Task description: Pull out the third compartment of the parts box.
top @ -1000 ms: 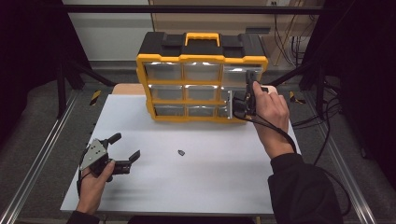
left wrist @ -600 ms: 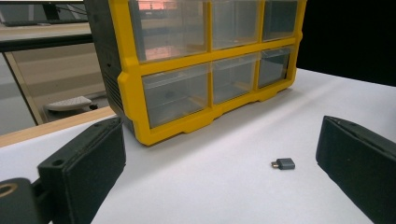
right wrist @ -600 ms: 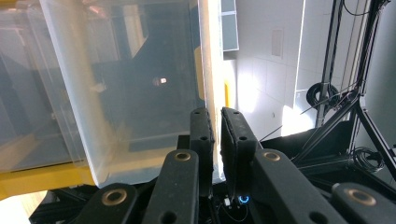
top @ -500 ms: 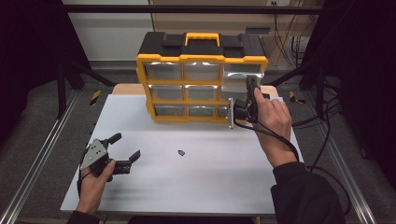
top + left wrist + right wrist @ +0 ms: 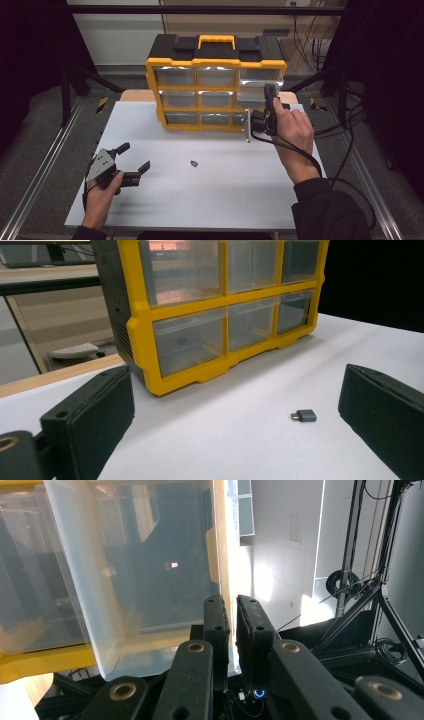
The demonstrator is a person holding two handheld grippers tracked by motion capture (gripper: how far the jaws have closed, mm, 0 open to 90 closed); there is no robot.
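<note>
White desk (image 5: 225, 190) under the lamps: right tongs (image 5: 232, 630) are clamped on the front wall of the clear drawer (image 5: 257, 92), pulled partway out at the organiser's (image 5: 215, 55) right column; left tongs (image 5: 132, 162) gape idle, the small adapter (image 5: 304, 415) lying just ahead of them

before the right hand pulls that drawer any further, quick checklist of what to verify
1. Right gripper shut on the drawer front: ok, jaws pinch its edge.
2. Drawer partly out of the organizer: ok.
3. Drawer contents: cannot tell.
4. Small adapter on the table, away from the drawer's path: ok.
5. Left gripper open and holding nothing: ok.
6. Organizer braced against sliding: not ok, nothing holds it.
</note>
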